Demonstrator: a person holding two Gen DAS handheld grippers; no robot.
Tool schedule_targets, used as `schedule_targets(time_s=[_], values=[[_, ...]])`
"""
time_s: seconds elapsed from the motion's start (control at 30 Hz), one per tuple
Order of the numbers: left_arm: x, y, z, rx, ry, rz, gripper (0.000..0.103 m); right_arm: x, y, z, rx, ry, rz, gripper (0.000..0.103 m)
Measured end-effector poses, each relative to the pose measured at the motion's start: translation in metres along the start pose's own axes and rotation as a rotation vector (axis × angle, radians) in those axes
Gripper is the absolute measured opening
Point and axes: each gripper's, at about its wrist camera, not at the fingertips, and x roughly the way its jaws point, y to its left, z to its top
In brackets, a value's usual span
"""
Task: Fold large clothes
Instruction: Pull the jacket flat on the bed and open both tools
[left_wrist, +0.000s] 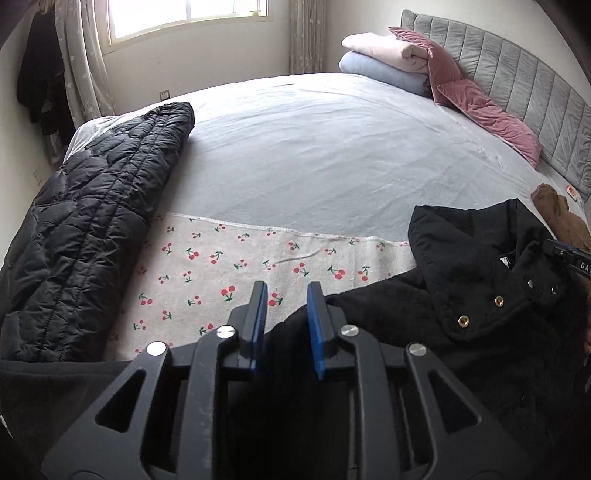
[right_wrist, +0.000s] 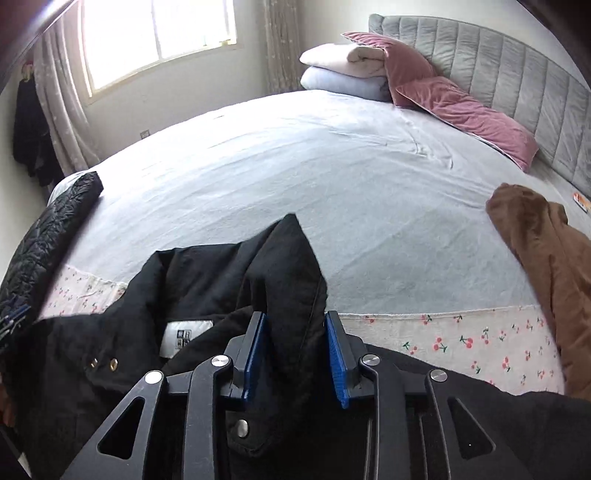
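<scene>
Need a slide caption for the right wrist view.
Right gripper open around a black coat collar on the bed.

from my near edge of the bed (left_wrist: 332, 147): quilted jacket (left_wrist: 85, 236) left, coat (right_wrist: 221, 295) before me, pillows (left_wrist: 480, 103) by the headboard (left_wrist: 517, 74).

- We see the black coat (right_wrist: 207, 288) as matt, soft cloth with shiny metal snaps.
- We find the quilted jacket (left_wrist: 85, 236) glossy, slick and crinkled.
- We read the bed sheet (left_wrist: 314, 155) as matt, lightly creased cotton.
- Our gripper pads (right_wrist: 334, 354) look like ribbed blue rubber on matt black plastic.
- We note plush velvet pillows (right_wrist: 469, 110).
</scene>
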Motion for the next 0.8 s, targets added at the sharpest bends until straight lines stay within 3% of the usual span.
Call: schedule_targets(time_s=[0.03, 0.07, 0.1, 0.2, 0.3, 0.4, 0.47, 0.53, 0.6, 0.7, 0.8], values=[[-0.001, 0.0, -0.004, 0.003, 0.015, -0.003, 0.046, 0.002, -0.01, -0.003, 0.023, 0.007, -0.005, 0.055], [-0.004, -0.001, -0.007, 0.009, 0.019, -0.024, 0.063, -0.002, -0.021, -0.009, 0.039, 0.017, -0.01, 0.059], [-0.011, -0.006, -0.009, 0.017, 0.009, -0.05, 0.067, -0.005, -0.028, -0.015, 0.037, 0.018, -0.01, 0.06], [-0.03, -0.02, -0.02, 0.043, 0.002, -0.128, 0.069, -0.021, -0.033, -0.031, -0.011, 0.009, -0.006, 0.06], [-0.029, -0.03, -0.037, 0.018, 0.031, -0.206, 0.077, -0.03, -0.037, -0.058, -0.005, 0.02, 0.029, 0.062], [-0.015, -0.037, -0.058, 0.008, 0.07, -0.21, 0.077, -0.026, -0.05, -0.085, 0.012, 0.085, 0.028, 0.063], [-0.013, -0.044, -0.064, 0.034, 0.084, -0.173, 0.077, -0.031, -0.061, -0.097, 0.028, 0.114, 0.035, 0.063], [-0.021, -0.046, -0.065, 0.027, 0.096, -0.156, 0.077, -0.052, -0.075, -0.103, 0.047, 0.102, 0.054, 0.063], [-0.038, -0.048, -0.064, 0.009, 0.107, -0.189, 0.078, -0.081, -0.093, -0.105, 0.049, 0.072, 0.05, 0.064], [-0.069, -0.049, -0.069, -0.007, 0.127, -0.217, 0.081, -0.127, -0.126, -0.111, 0.042, 0.021, -0.01, 0.074], [-0.101, -0.052, -0.079, 0.008, 0.111, -0.233, 0.084, -0.165, -0.164, -0.125, 0.065, 0.006, -0.064, 0.075]])
